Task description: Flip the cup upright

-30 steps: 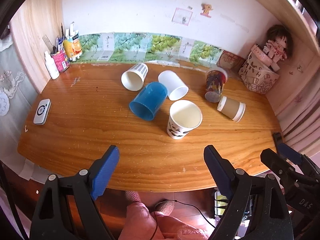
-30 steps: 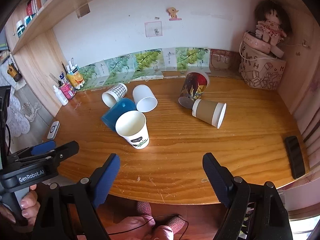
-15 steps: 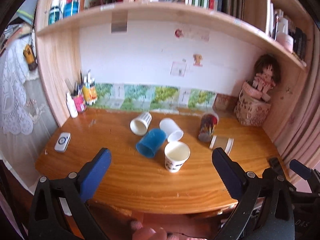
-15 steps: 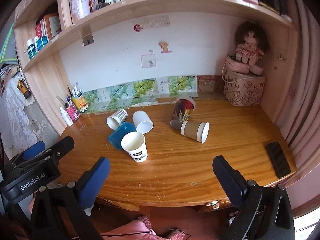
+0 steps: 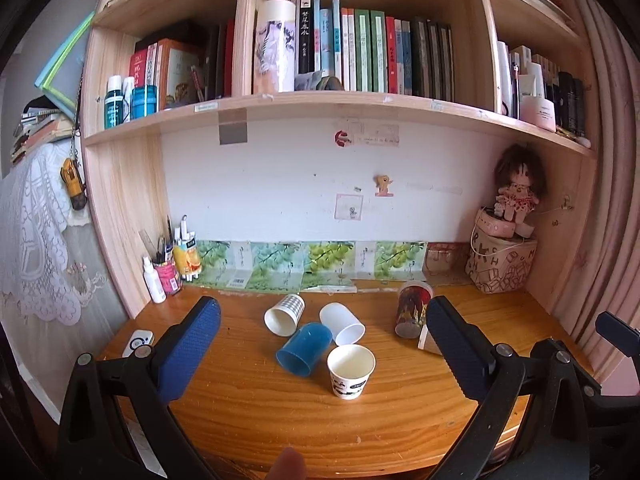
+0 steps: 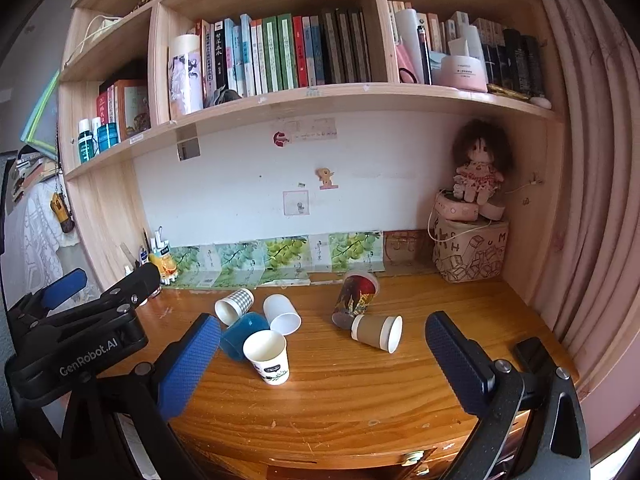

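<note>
A white paper cup (image 5: pixel 351 368) (image 6: pixel 267 356) stands upright on the wooden desk (image 5: pixel 280 420). Around it lie a blue cup (image 5: pixel 305 348) (image 6: pixel 242 338), a checked cup (image 5: pixel 285 314) (image 6: pixel 234 305), a plain white cup (image 5: pixel 342 323) (image 6: pixel 282 314) and a brown cup (image 6: pixel 378 333), all on their sides. A red patterned cup (image 5: pixel 412 309) (image 6: pixel 355 298) leans tilted. My left gripper (image 5: pixel 320 354) and right gripper (image 6: pixel 320 364) are both open and empty, held back from the desk's front edge.
A pen pot and bottles (image 5: pixel 170 272) stand at the back left, a white remote (image 5: pixel 138 342) at the left edge. A printed basket with a doll (image 5: pixel 504 260) fills the back right corner. A black phone (image 6: pixel 532 354) lies at the right. Bookshelves hang above.
Both grippers have pulled back and tilted up from the desk, so the cups look smaller and the bookshelves have come into view. The cups have not moved.
</note>
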### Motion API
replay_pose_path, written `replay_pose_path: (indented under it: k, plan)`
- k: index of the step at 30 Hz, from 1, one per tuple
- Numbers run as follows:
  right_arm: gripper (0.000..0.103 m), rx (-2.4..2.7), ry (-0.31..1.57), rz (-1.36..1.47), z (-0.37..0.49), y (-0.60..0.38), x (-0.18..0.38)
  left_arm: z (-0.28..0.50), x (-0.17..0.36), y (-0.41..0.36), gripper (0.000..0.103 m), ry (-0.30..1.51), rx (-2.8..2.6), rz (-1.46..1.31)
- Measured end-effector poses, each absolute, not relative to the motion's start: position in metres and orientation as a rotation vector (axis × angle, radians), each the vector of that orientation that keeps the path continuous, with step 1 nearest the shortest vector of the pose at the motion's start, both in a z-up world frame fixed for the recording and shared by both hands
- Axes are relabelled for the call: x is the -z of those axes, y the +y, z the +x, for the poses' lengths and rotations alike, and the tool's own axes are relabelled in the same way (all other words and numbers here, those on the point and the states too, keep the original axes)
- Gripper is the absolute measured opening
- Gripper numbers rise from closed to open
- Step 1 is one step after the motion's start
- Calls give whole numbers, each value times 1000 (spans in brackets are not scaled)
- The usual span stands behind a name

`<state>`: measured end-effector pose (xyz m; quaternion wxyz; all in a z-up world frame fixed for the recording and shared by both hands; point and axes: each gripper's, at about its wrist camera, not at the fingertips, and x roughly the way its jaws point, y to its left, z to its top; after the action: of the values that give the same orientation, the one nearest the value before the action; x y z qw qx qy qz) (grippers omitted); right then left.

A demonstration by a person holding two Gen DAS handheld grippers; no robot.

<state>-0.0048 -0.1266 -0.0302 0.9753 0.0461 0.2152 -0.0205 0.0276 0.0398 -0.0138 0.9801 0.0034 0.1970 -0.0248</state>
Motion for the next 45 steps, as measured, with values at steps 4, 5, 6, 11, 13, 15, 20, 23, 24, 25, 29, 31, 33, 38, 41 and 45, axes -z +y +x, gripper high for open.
replay_pose_path:
  k: [4, 5, 6, 11, 13, 15, 20, 23, 24, 25, 29, 31, 33, 38, 41, 45]
  plan:
    - [103, 44, 423, 99, -6, -129, 30, 28, 13, 35, 103, 381, 57, 21]
    - [103, 44, 420, 99, -6, -129, 31, 26, 13, 33, 103, 374, 57, 23]
    - [103, 41, 418, 99, -6, -130, 31, 26, 13, 32, 103, 369, 58, 25]
    - [103, 24, 411, 102, -3, -134, 31, 26, 12, 28, 103, 344, 45, 28]
    - [103, 17, 407, 100, -2, -136, 31, 27, 12, 27, 103, 340, 41, 26]
    - [103, 9, 401, 99, 0, -138, 31, 27, 11, 25, 103, 334, 38, 27]
    - [103, -13, 395, 102, 4, -144, 32, 29, 10, 19, 103, 321, 28, 29]
    - [103, -20, 389, 104, 7, -148, 32, 31, 10, 15, 103, 318, 23, 30]
    - [103, -21, 388, 104, 8, -149, 32, 32, 10, 14, 103, 319, 21, 29]
    - [103, -22, 388, 104, 9, -150, 32, 33, 11, 13, 103, 319, 19, 28]
    - [103, -31, 394, 103, 15, -153, 33, 38, 12, 10, 103, 325, 11, 22]
    - [103, -34, 395, 101, 18, -155, 34, 40, 13, 8, 103, 326, 7, 21]
    - [103, -36, 395, 100, 20, -156, 35, 40, 13, 9, 103, 325, 7, 22]
    - [103, -45, 399, 102, 28, -160, 36, 50, 14, 5, 103, 329, 0, 25]
    - [103, -51, 404, 105, 34, -162, 37, 55, 16, 3, 103, 334, -2, 24]
    - [103, -58, 417, 110, 42, -165, 40, 61, 18, 0, 103, 345, -6, 21]
